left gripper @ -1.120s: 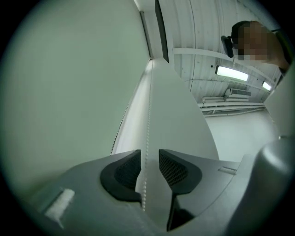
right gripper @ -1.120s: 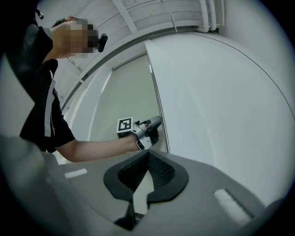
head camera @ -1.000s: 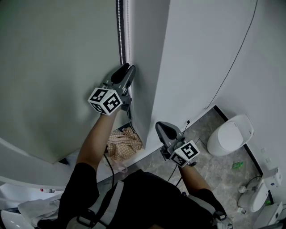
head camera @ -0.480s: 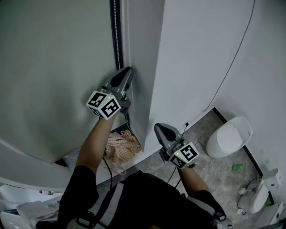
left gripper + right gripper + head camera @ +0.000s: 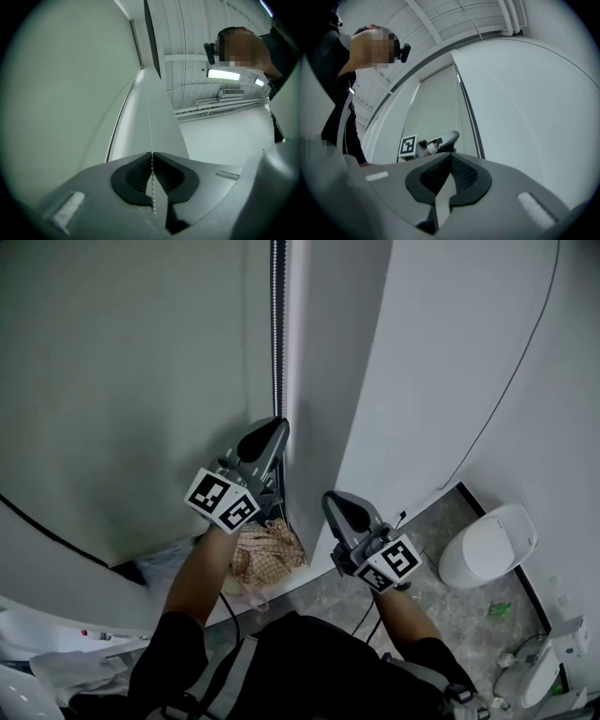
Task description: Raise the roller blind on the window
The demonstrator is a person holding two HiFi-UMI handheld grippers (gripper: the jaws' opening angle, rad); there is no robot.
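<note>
Left hand-held gripper (image 5: 274,430): jaws, just closing, pinch the thin pale beaded chain (image 5: 149,123) beside the grey-green fabric roller blind (image 5: 141,381). Right hand-held gripper (image 5: 337,505): jaws together, empty.

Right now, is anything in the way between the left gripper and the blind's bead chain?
No, nothing is in the way. The left gripper has just been closing its jaws, and the bead chain is already pinched between them, beside the roller blind. The right gripper is shut and empty.
</note>
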